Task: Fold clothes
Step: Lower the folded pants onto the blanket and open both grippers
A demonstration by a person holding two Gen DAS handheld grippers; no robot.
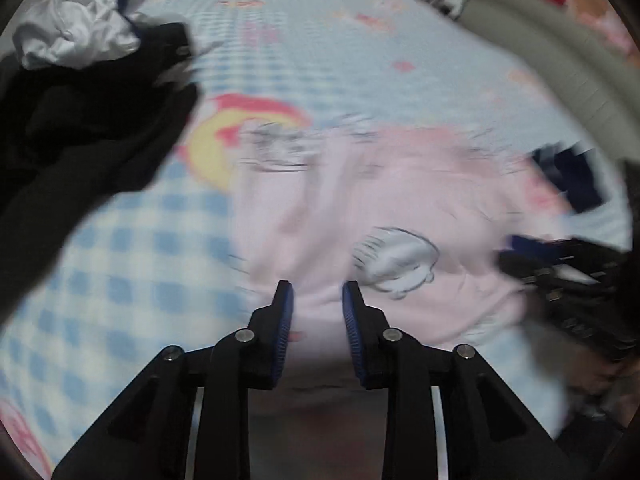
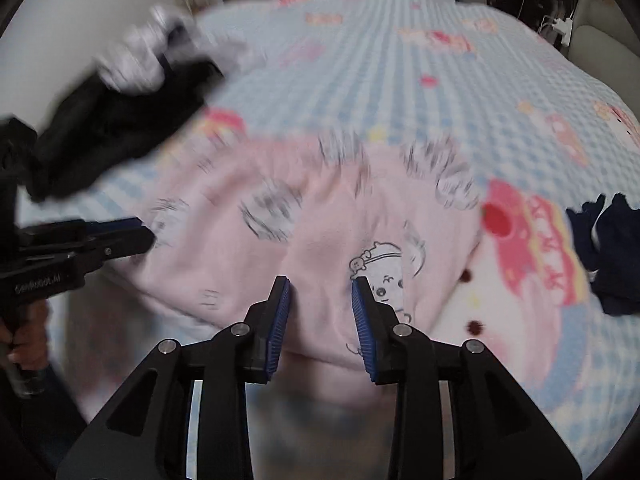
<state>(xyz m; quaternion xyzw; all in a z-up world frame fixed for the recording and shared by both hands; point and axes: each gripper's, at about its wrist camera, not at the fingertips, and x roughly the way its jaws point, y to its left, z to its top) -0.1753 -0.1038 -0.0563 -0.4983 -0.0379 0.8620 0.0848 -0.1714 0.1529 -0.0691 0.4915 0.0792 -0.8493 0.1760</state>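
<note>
Pink garment (image 2: 304, 240) rumpled on checked bedsheet (image 2: 400, 80); left gripper (image 1: 318, 300) and right gripper (image 2: 320, 300) at 6 o'clock, narrowly parted, empty. Best pinched at matching hem corners.

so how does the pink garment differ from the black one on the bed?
The pink garment is pale with cartoon prints; the black garment is plain and dark. The pink one lies spread out near both grippers; the black one is bunched in a heap farther back, beside white clothing. Both rest on the checked bedsheet, unfolded.
</note>
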